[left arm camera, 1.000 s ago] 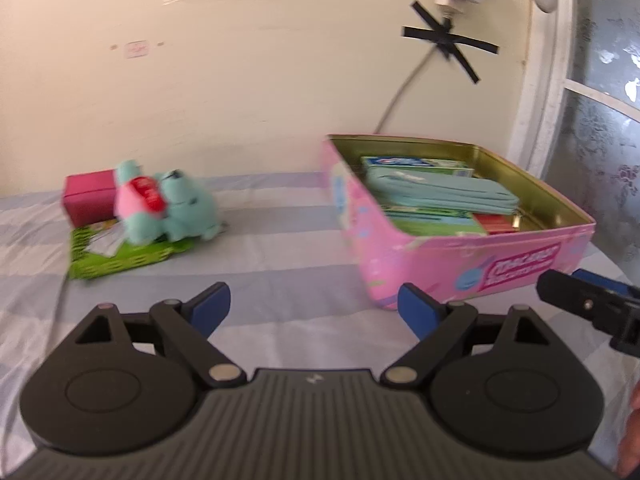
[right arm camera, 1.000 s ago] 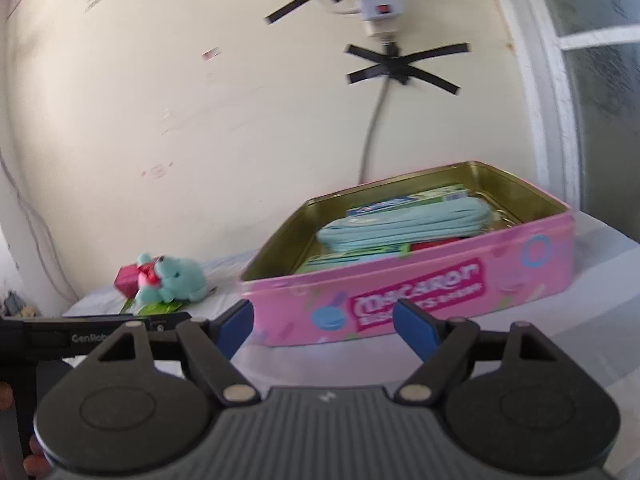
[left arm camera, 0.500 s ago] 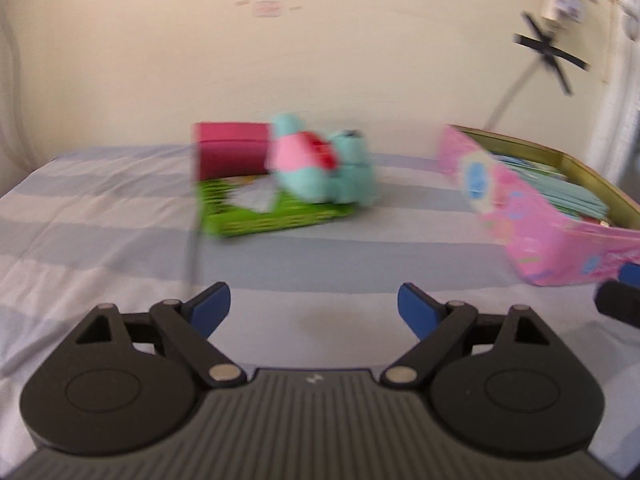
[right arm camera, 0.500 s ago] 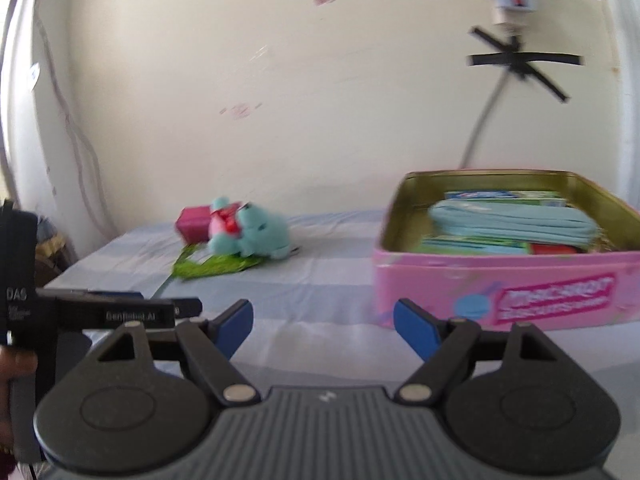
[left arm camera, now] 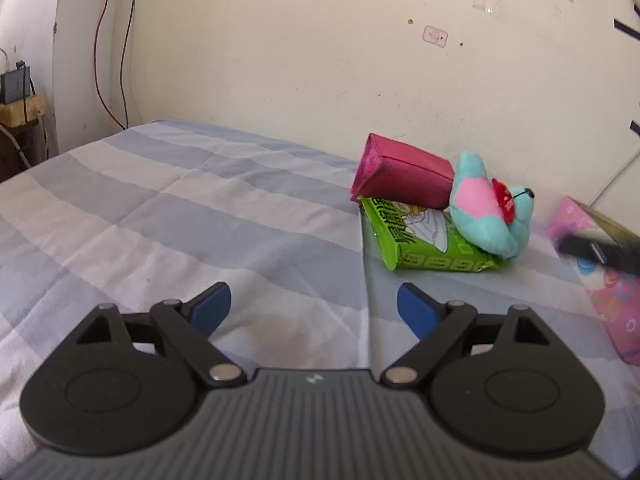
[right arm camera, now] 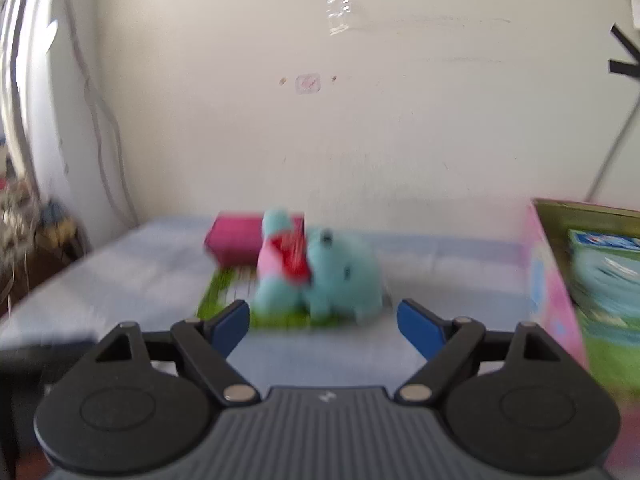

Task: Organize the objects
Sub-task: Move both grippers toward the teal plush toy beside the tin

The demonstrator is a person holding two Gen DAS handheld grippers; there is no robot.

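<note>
A teal and pink plush toy lies on a green snack packet, with a magenta box behind them, on the striped bedsheet. My left gripper is open and empty, well short and left of the pile. My right gripper is open and empty, pointing at the plush toy just beyond its fingertips; the packet and magenta box show there too, blurred. The pink tin with packets inside is at the right; its corner shows in the left view.
The wall runs close behind the pile. Cables hang at the far left wall. A dark blurred bar, part of the other gripper, crosses in front of the tin in the left wrist view.
Both grippers have swung left, away from the pink tin. The right gripper has come much closer to the plush toy. Both stay open and empty.
</note>
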